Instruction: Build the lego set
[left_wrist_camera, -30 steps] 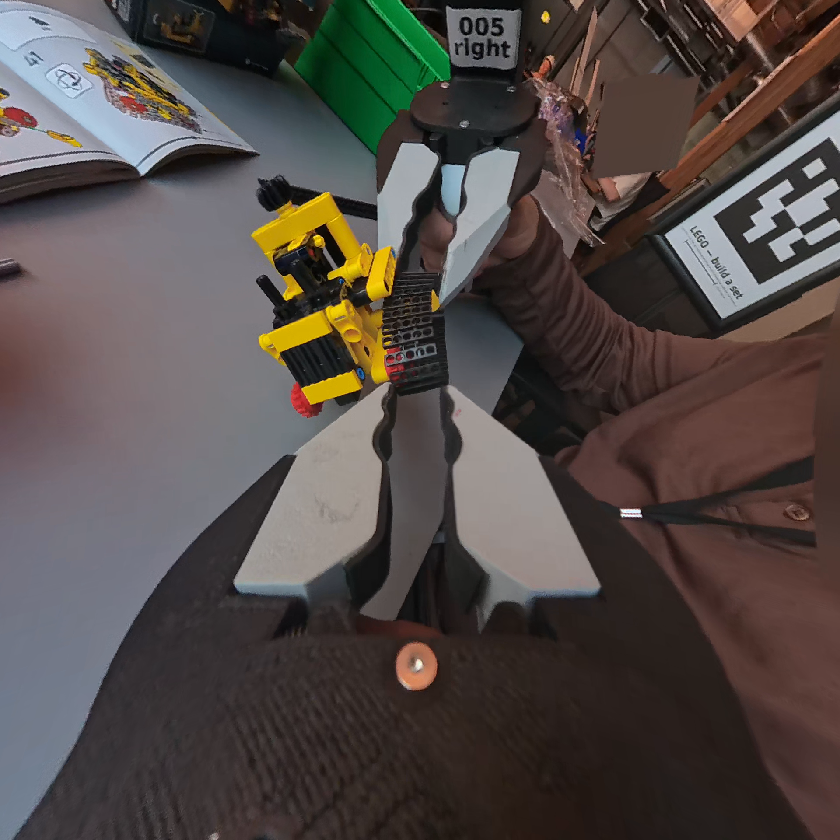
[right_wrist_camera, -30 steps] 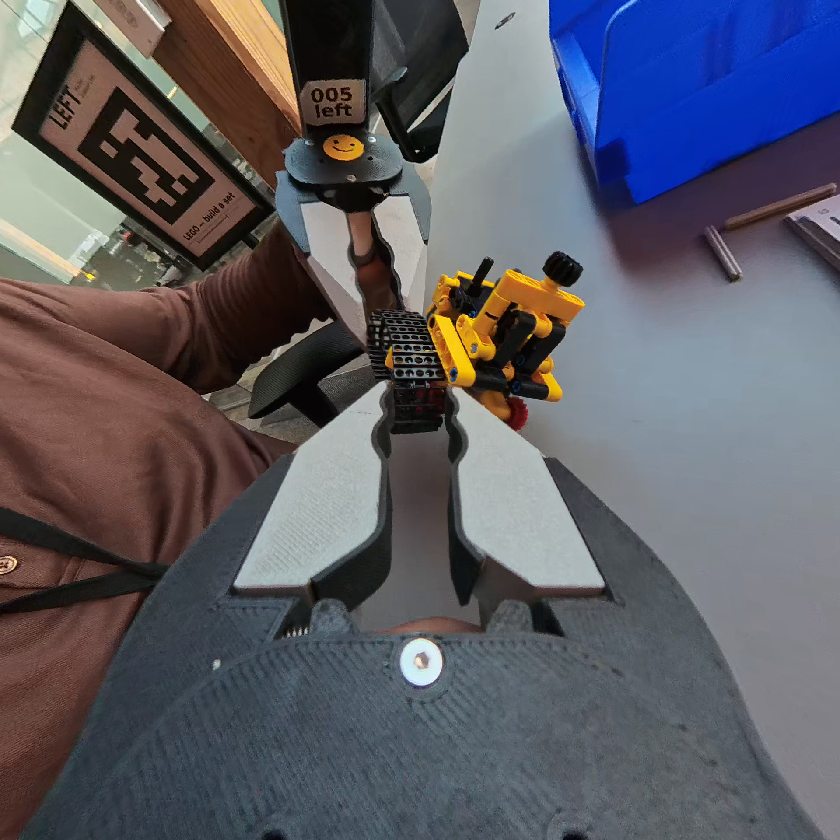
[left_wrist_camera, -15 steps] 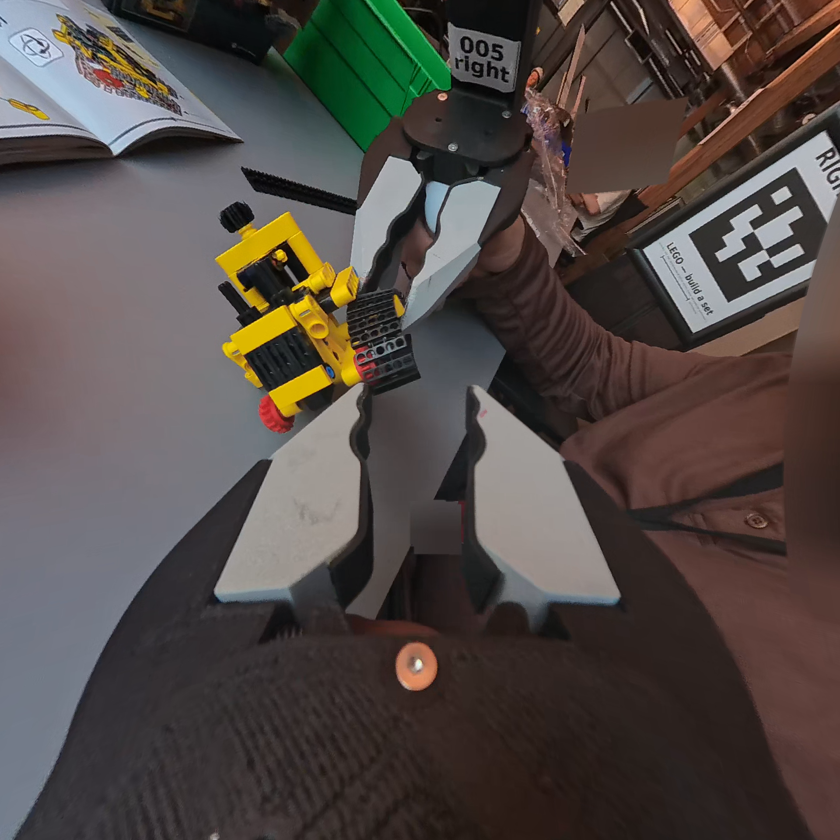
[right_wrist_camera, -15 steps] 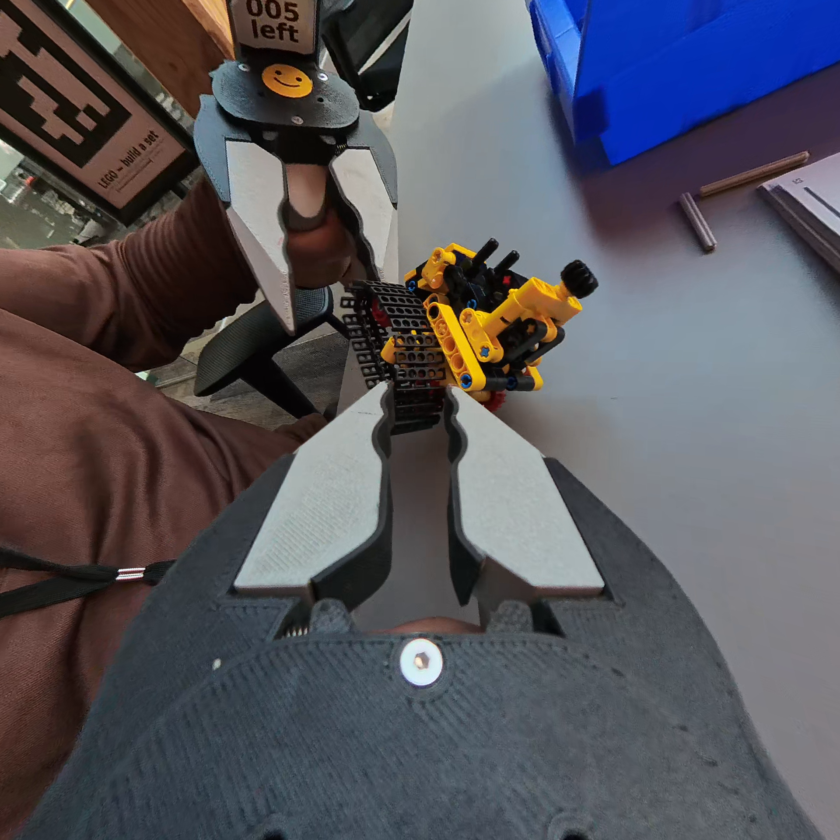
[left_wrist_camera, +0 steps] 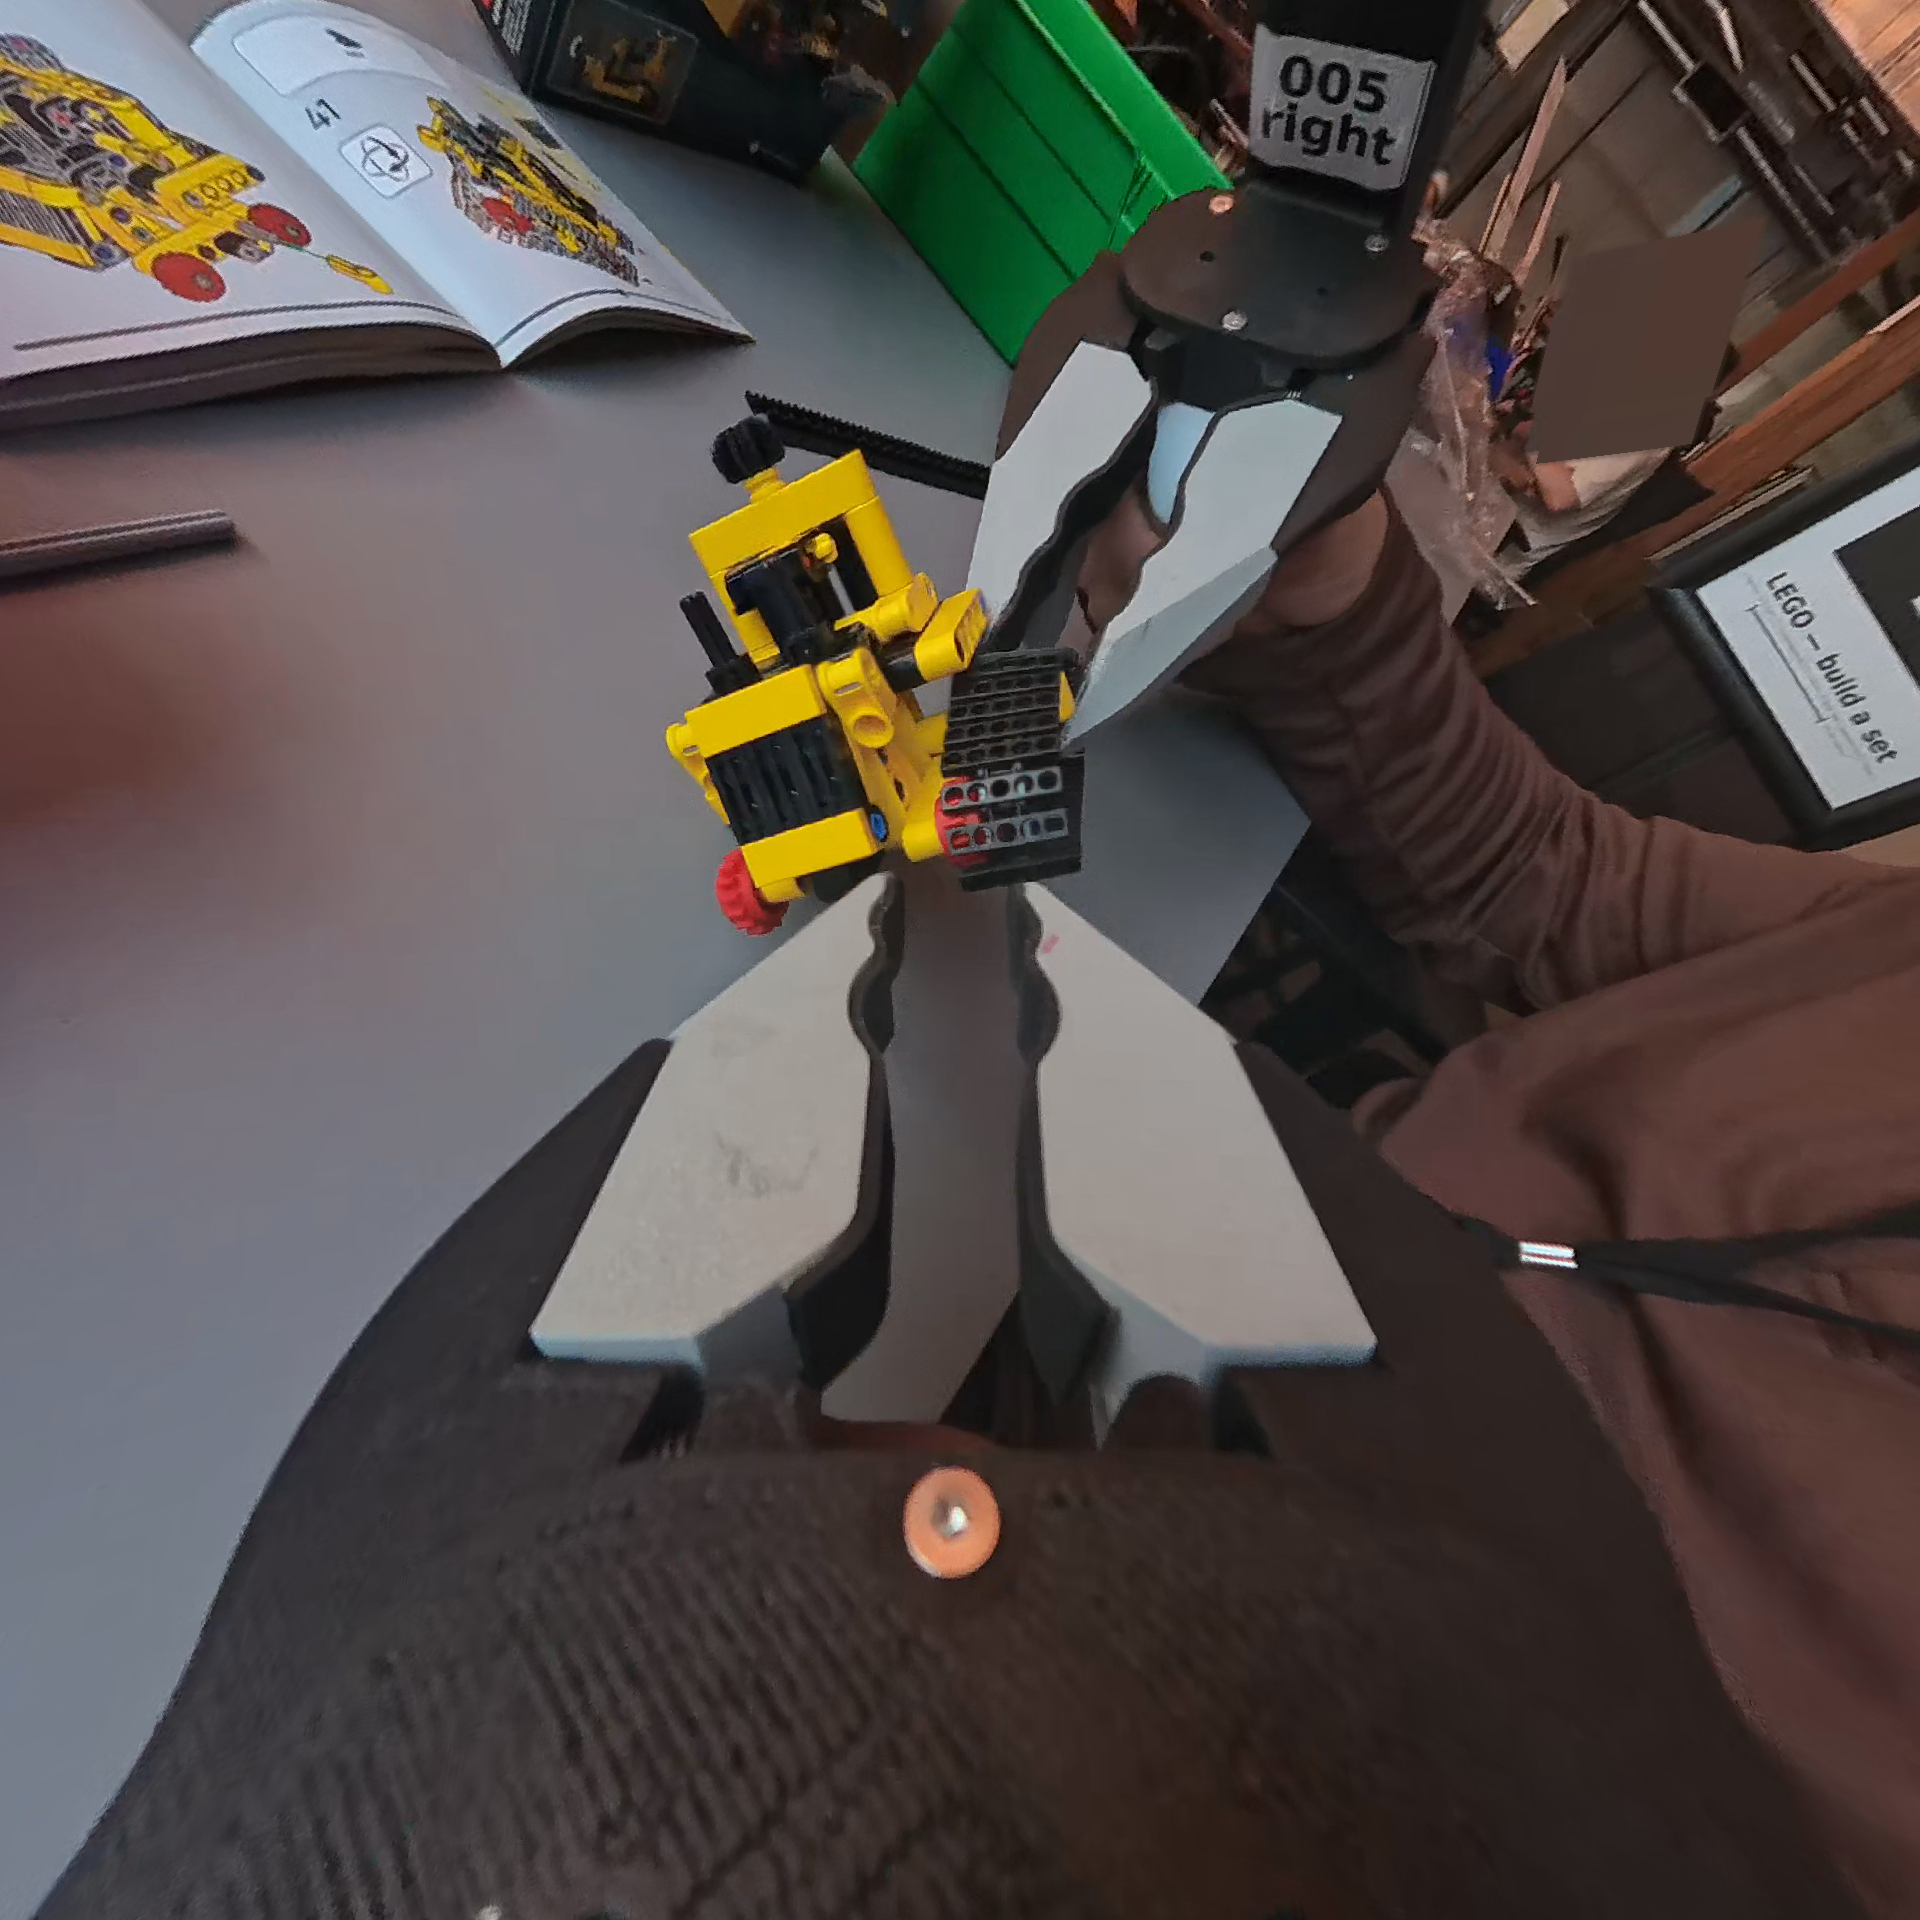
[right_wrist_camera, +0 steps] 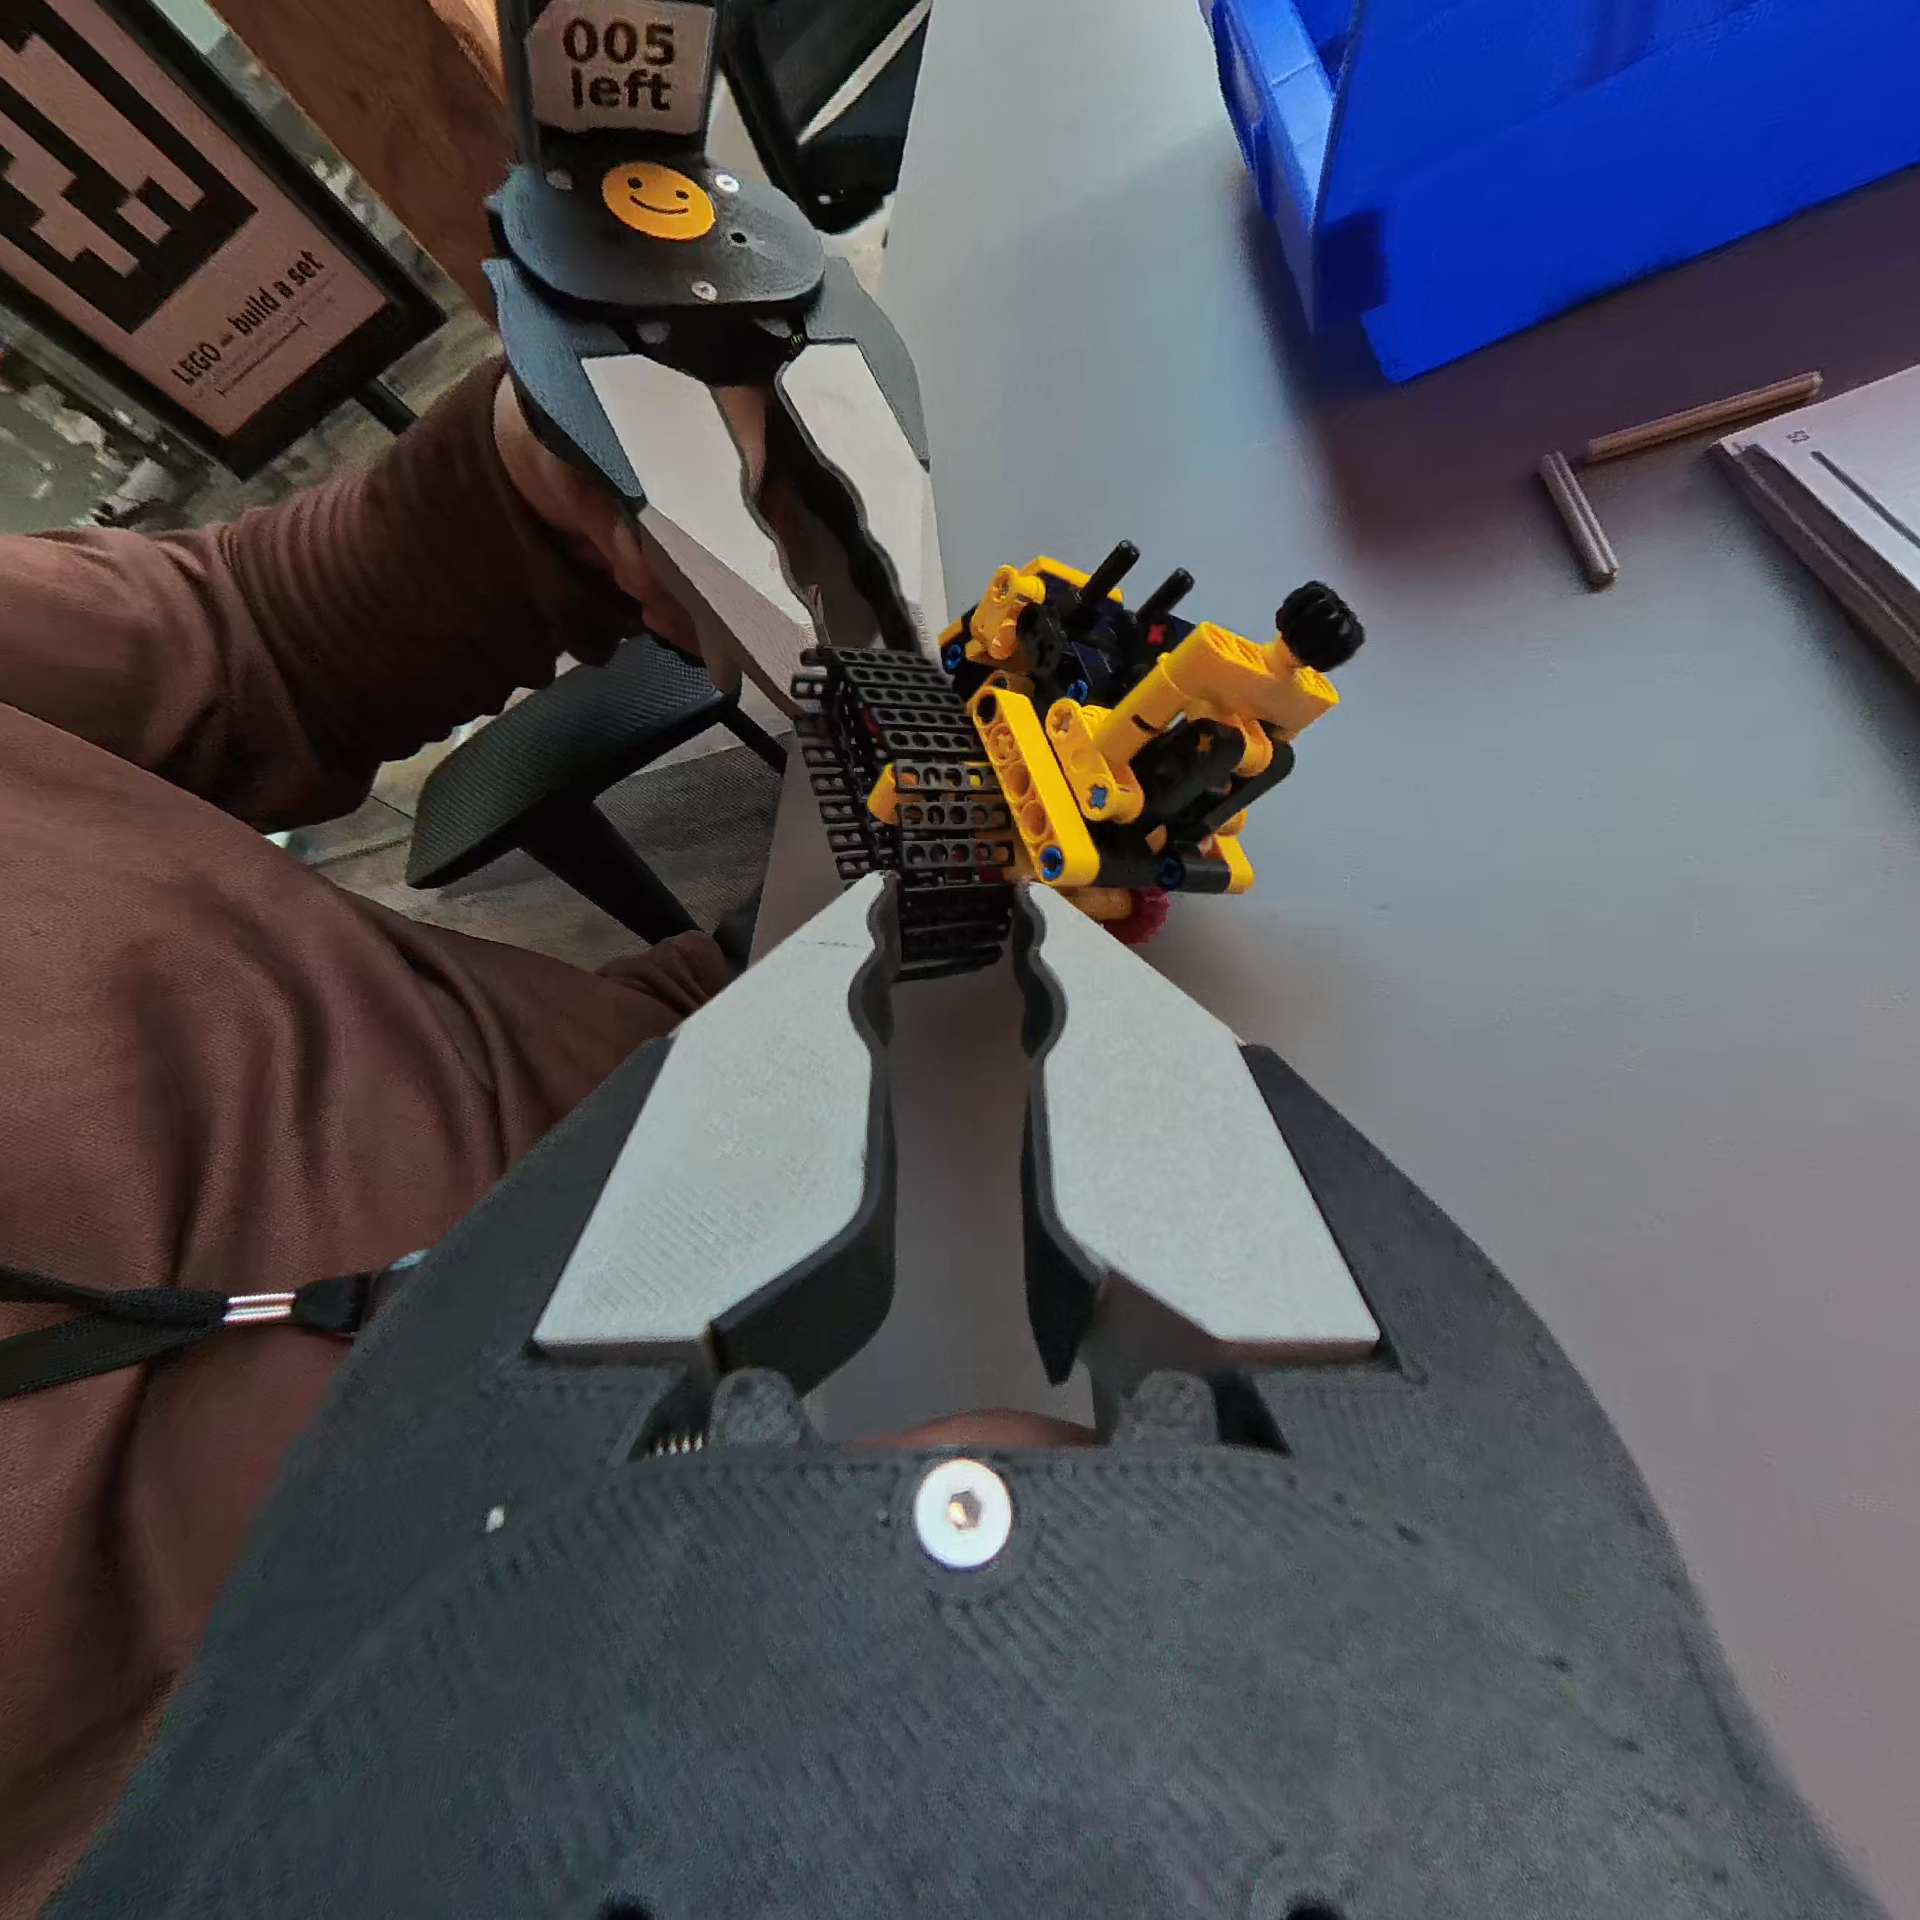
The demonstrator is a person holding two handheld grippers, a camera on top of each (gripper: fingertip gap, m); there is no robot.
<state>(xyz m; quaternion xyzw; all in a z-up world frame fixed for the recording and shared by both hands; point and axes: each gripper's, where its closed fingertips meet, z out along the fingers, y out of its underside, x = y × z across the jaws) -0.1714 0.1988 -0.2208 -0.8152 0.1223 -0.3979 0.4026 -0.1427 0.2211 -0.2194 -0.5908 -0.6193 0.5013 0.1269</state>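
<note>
A yellow and black lego bulldozer point(left_wrist_camera: 821, 727) is held over the grey table point(left_wrist_camera: 364, 935), near its edge. It has a black tread point(left_wrist_camera: 1013, 769) on one side and a red wheel point(left_wrist_camera: 746, 902) underneath. My left gripper point(left_wrist_camera: 954, 899) is narrowed onto the near end of the tread. My right gripper point(left_wrist_camera: 1044, 681) comes in from the far side and pinches the other end. In the right wrist view the tread point(right_wrist_camera: 951, 920) sits between my right gripper's point(right_wrist_camera: 951, 896) fingertips. There my left gripper point(right_wrist_camera: 860, 657) meets the far end of the model point(right_wrist_camera: 1122, 758).
An open instruction booklet point(left_wrist_camera: 312, 208), a black box point(left_wrist_camera: 665, 62), a green bin point(left_wrist_camera: 1018, 208), a loose black tread strip point(left_wrist_camera: 862, 436) and a dark rod point(left_wrist_camera: 114, 540) lie behind. A blue bin point(right_wrist_camera: 1558, 156) and two rods point(right_wrist_camera: 1579, 520) lie right. Brown sleeves flank the table edge. Some 5 centimetres of space lies between my two pairs of fingers.
Half a second ago my left gripper was open wider and drawn back from the model. Now it has narrowed onto the tread again. The right gripper kept hold and tilted the model slightly.
</note>
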